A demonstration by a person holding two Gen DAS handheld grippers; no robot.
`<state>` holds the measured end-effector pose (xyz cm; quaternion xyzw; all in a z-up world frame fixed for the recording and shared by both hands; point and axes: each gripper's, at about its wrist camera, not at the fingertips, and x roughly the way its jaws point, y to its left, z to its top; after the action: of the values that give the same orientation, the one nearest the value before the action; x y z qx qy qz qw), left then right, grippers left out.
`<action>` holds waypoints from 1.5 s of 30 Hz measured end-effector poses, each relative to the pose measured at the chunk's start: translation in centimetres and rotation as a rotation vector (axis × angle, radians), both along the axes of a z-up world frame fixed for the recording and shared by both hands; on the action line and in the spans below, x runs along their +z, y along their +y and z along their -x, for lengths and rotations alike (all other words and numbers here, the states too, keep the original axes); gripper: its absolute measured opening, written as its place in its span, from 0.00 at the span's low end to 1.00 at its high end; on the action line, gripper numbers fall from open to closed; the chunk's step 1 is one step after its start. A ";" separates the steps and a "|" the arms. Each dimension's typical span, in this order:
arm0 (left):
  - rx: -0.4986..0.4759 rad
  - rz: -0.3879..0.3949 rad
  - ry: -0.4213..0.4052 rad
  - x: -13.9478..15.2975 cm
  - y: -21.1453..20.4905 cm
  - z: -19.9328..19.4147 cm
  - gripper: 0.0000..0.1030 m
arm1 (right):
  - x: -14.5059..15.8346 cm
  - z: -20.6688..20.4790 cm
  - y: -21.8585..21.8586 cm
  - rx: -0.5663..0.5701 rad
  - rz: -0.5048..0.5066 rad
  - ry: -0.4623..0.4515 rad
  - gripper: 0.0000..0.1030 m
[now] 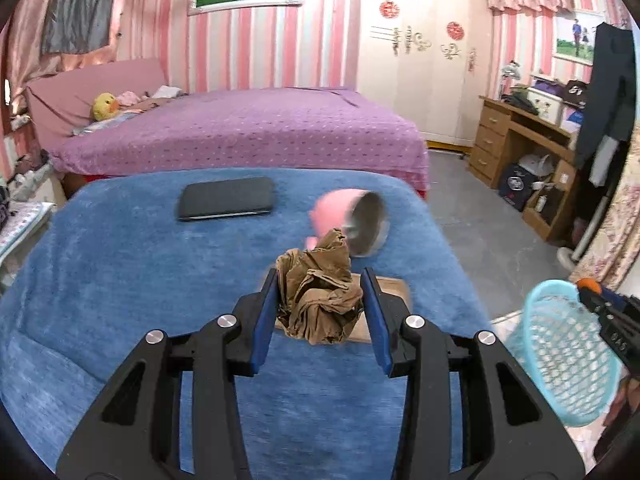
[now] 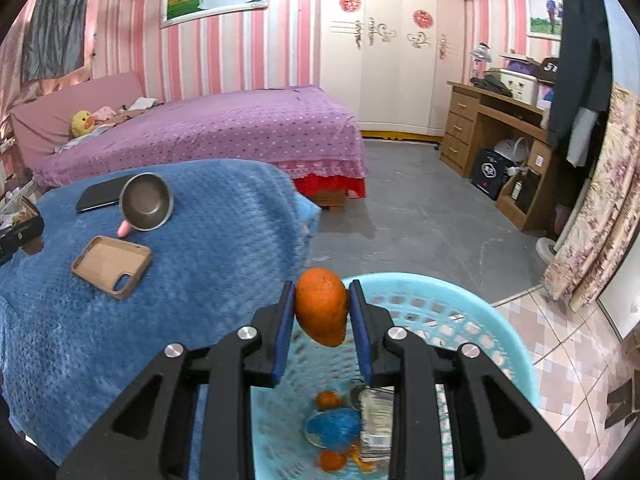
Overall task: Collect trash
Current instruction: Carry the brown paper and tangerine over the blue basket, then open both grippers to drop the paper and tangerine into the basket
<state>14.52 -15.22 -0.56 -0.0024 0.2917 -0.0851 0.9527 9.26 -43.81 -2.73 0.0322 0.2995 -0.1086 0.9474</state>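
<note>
My left gripper [image 1: 320,306] is shut on a crumpled ball of brown paper [image 1: 320,300], held above the blue blanket [image 1: 120,280]. My right gripper [image 2: 322,314] is shut on a piece of orange peel [image 2: 321,306] and hangs over the rim of a light blue mesh basket [image 2: 472,312]. Inside the basket lie more orange peel [image 2: 330,460], a blue crumpled scrap [image 2: 336,426] and a wrapper [image 2: 376,420]. In the left wrist view the basket [image 1: 560,360] stands at the right edge, with the right gripper [image 1: 600,304] above it.
On the blanket lie a dark phone [image 1: 228,198], a pink-handled metal cup [image 2: 146,202] on its side and a brown phone case [image 2: 112,266]. Behind stands a purple-covered bed [image 2: 240,128]. A wooden desk [image 2: 500,120] and a white wardrobe [image 2: 392,60] line the far wall, grey floor between.
</note>
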 end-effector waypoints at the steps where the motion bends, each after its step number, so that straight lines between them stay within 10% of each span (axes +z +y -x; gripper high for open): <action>1: -0.019 -0.012 -0.006 0.0 -1.3 0.4 0.38 | 0.0 0.3 -0.5 -0.008 0.000 -0.002 0.27; 28: -0.425 -0.026 0.088 -6.3 -22.5 2.9 0.44 | -2.3 6.2 -13.2 -0.216 -0.037 -0.007 0.27; 34: -0.411 -0.041 0.076 -6.2 -22.6 2.4 0.78 | -2.4 6.4 -13.2 -0.217 -0.041 -0.015 0.27; 45: -0.235 -0.066 -0.004 -3.9 -15.5 1.3 0.92 | -2.7 4.7 -10.8 -0.181 -0.041 -0.014 0.27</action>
<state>13.21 -30.75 -4.47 0.0631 0.2908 -0.1864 0.9363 4.53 -54.60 -5.44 0.0795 0.2910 -0.1875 0.9348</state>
